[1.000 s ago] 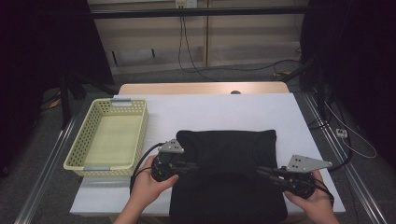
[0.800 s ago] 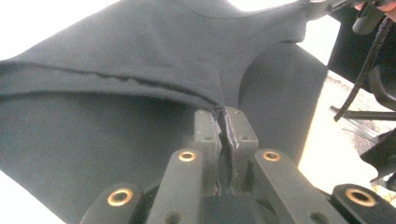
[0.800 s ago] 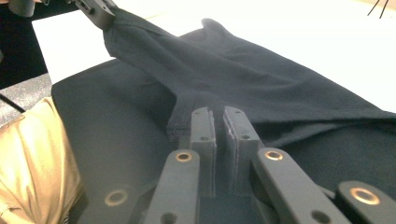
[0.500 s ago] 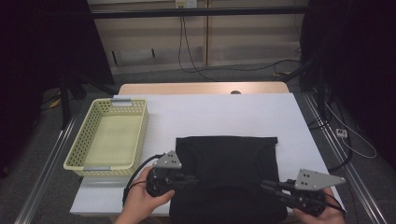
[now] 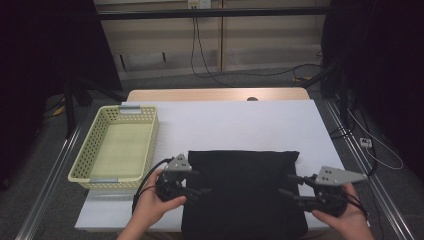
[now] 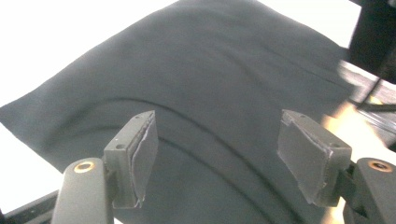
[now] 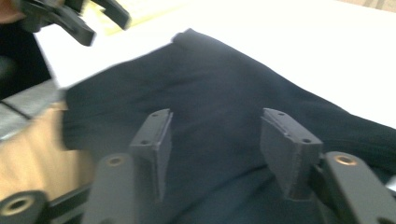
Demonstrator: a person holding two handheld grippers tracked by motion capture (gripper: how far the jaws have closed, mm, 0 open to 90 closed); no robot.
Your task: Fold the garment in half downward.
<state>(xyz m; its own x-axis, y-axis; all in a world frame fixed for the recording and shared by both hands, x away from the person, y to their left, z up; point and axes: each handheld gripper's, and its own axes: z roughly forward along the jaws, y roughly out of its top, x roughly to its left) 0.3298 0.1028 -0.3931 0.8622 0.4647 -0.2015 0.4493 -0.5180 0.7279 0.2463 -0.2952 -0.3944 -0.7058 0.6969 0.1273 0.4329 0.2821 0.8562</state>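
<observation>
The folded black cloth (image 5: 244, 192) lies between both tongs, left tongs (image 5: 196, 189) and right tongs (image 5: 290, 185), whose jaws have just been opening, nothing clamped; its long axis runs toward the person.

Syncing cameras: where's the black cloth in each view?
High view: black cloth, bottom centre on the white table, between both grippers.
Left gripper view: black cloth across most of the picture, behind the open jaws.
Right gripper view: black cloth from centre to lower right.
Shared landmark: the white table.

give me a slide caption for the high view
Both grippers, left gripper and right gripper, open at the sides of a folded black cloth, yellow basket at left.
</observation>
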